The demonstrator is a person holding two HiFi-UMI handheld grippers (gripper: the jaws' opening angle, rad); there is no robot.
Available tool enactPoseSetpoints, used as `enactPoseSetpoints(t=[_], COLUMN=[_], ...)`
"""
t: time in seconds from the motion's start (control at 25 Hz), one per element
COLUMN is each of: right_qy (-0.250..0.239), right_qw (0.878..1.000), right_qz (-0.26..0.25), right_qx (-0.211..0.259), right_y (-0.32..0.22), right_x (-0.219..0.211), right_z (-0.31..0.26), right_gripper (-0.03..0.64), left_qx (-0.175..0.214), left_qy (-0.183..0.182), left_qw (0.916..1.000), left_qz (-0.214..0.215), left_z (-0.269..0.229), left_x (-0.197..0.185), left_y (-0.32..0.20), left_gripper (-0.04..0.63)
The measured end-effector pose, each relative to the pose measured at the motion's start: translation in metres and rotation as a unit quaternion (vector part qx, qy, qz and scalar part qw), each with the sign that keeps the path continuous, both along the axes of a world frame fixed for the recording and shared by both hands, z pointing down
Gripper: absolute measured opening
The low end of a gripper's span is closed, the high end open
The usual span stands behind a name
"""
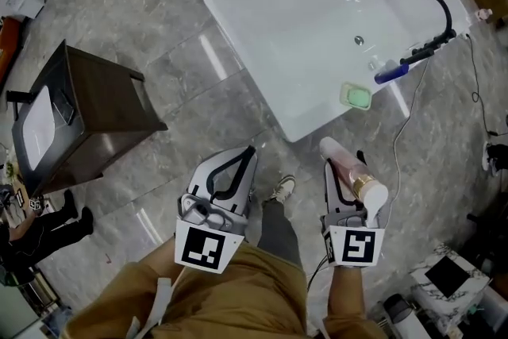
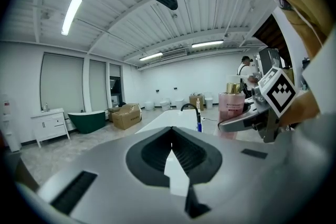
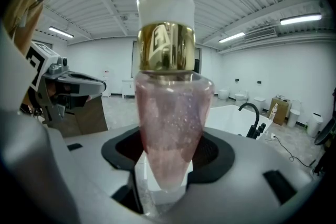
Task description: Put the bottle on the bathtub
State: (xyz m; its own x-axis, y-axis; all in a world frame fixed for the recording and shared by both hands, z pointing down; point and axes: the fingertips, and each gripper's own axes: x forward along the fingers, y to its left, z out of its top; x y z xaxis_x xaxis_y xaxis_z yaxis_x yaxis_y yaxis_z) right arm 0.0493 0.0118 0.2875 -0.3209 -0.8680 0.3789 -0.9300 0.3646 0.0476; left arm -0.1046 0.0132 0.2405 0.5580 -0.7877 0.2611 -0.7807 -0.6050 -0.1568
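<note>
The bathtub (image 1: 262, 20) lies ahead, with the cabinet (image 1: 95, 111) well to its left. On its near rim sits a dish (image 1: 355, 96), left of the faucet (image 1: 435, 16). Before the tub, 2 grippers are side by side: the left gripper (image 1: 248, 153), and the right gripper (image 1: 343, 163) with the bottle (image 1: 351, 171) in it.

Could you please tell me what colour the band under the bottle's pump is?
The band on the bottle is shiny gold, clearest in the right gripper view.

left gripper (image 2: 171, 134) fingers together, right gripper (image 3: 165, 162) clamped
</note>
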Motion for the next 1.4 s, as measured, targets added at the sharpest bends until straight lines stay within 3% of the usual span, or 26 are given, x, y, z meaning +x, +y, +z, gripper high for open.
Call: enactPoseSetpoints(t=[0.64,1.04,1.4], right_qy=[0.014,0.013,0.018], right_qw=[1.000,1.000,0.999], right_qz=[-0.003,-0.014,-0.020], right_qx=[-0.012,-0.005,-0.021], right_y=[-0.044,-0.062,-0.070], right_x=[0.006,-0.003,0.005], right_z=[0.096,0.149,0.191], right_gripper=[0.245,0.245,0.245], left_qx=[-0.040,-0.062,-0.064], left_qy=[0.010,-0.002,0.001], left_qw=[0.9991,0.9978,0.9978], left_qz=[-0.011,-0.023,-0.018], left_z=[0.078,0.123,0.148], left_x=[0.021,0.017,0.036], left_y=[-0.021,-0.028,-0.040], left_gripper=[0.008,0.008,0.008])
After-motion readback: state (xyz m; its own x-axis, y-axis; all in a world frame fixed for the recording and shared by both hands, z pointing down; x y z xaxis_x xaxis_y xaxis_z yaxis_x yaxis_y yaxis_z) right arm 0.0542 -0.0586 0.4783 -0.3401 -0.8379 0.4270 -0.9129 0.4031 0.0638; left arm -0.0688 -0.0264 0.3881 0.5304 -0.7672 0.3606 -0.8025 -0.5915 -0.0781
